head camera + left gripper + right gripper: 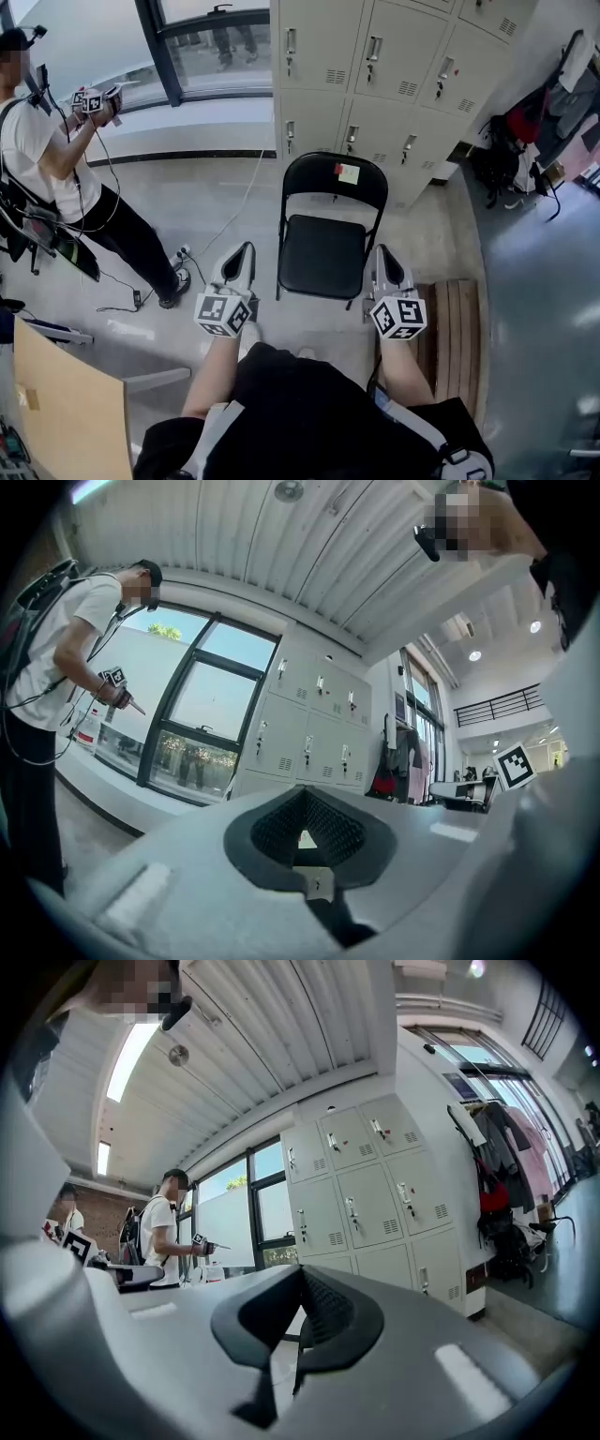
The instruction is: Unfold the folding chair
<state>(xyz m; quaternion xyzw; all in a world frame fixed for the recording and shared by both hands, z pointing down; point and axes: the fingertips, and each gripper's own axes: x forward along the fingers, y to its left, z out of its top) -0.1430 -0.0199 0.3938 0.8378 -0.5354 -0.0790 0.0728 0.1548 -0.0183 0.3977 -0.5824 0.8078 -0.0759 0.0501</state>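
A black folding chair [323,253] stands unfolded on the floor in front of the lockers, seat down and backrest [335,178] upright with a small sticker on it. In the head view my left gripper [246,249] is level beside the seat's left front corner, apart from it. On the other side, my right gripper [382,251] hangs just off the seat's right edge. Both point toward the lockers. Each gripper view shows its dark pads closed together with nothing between them: left gripper [305,834], right gripper [300,1314].
Grey lockers [394,75] stand right behind the chair. Another person [47,159] holding grippers stands at the left by the window. A slatted wooden bench [455,328] lies at my right, bags [525,141] beyond it, a wooden board [66,412] at lower left.
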